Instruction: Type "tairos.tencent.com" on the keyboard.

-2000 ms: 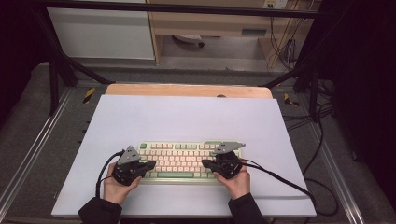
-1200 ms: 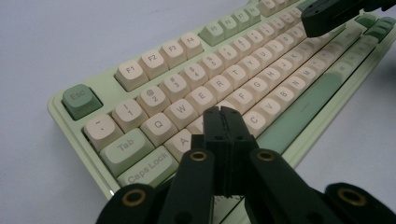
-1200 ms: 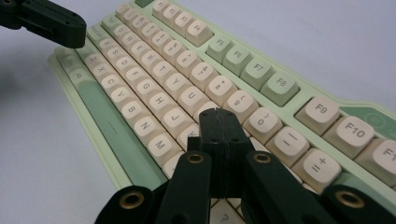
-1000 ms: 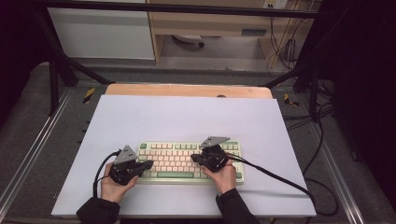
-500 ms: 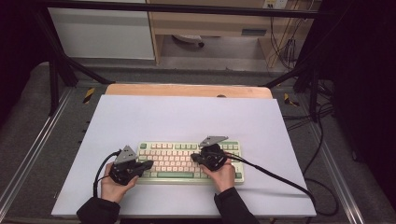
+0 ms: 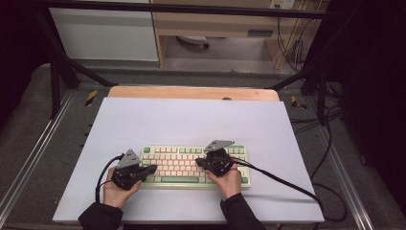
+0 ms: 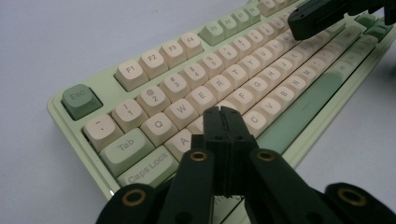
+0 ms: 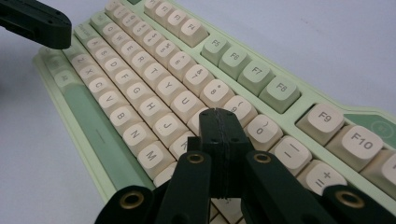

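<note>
A pale green mechanical keyboard with cream and green keycaps (image 6: pixel 191 165) lies flat on a wide white table sheet (image 6: pixel 191 120), near the sheet's front edge and roughly centred across it. Every place below is given relative to this keyboard.

The left gripper (image 6: pixel 149 168), a black two-jaw tool held in the person's left hand (image 6: pixel 115 191), sits at the keyboard's left end, with its tip over the left part of the letter rows. In the left gripper view its two black jaws are pressed flat together with nothing between them (image 7: pixel 226 122), and the tip stands above the home row just right of the A key, between the S key area and the C key. Whether the tip actually touches a keycap cannot be told. The green Esc key (image 7: pixel 80 99) lies at the keyboard's far left corner, well away from the tip.

The right gripper (image 6: pixel 199 164), black as well and carried by the person's right hand (image 6: pixel 229 181), sits over the keyboard's right half, its tip pointing toward the middle of the key field. In the right gripper view its jaws are likewise closed on each other and empty (image 8: pixel 219 122), above the keys just right of J and below the 9 and 0 keys. Contact with a key cannot be told here either.

The two closed tips face each other across the middle letter keys, apart from one another. A black cable (image 6: pixel 282 179) trails from the right gripper past the keyboard's right end.
</note>
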A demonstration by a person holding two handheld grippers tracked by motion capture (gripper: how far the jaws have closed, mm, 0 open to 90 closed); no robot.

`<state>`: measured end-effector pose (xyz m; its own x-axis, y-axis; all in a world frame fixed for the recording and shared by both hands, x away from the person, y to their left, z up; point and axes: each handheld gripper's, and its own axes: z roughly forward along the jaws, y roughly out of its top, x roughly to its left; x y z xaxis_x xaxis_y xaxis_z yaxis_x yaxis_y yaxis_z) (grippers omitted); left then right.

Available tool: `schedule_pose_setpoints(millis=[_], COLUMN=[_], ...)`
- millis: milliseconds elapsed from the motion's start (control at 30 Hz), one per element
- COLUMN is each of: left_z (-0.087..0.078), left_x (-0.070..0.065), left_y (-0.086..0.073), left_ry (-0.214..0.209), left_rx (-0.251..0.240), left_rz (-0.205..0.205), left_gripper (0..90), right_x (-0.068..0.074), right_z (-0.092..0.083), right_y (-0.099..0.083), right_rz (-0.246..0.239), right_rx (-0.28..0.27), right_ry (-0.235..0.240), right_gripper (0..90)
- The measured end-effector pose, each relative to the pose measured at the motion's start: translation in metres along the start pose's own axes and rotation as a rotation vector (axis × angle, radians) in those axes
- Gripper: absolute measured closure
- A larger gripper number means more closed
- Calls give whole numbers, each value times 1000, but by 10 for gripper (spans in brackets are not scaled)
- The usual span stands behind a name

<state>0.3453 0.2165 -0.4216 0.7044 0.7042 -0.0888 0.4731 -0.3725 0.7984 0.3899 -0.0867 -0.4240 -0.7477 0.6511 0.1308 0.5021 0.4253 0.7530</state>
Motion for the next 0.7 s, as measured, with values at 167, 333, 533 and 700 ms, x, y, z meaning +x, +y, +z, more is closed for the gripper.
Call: schedule_pose_setpoints(millis=[167, 333, 533, 700], left_z=[0, -1, -1, -1], left_x=[0, 0, 0, 0], left_y=[0, 0, 1, 1], left_ry=[0, 0, 1, 1], left_rx=[-1, -2, -2, -2], left_rz=[0, -1, 1, 0], left_gripper=[900, 900, 900, 900], right_x=[3, 5, 11, 16], right_z=[-8, -16, -21, -21], right_y=[2, 4, 5, 5], right_rz=[-8, -15, -25, -31], right_rx=[-8, -22, -25, -24], right_ry=[1, 7, 14, 27], right_gripper=[900, 900, 900, 900])
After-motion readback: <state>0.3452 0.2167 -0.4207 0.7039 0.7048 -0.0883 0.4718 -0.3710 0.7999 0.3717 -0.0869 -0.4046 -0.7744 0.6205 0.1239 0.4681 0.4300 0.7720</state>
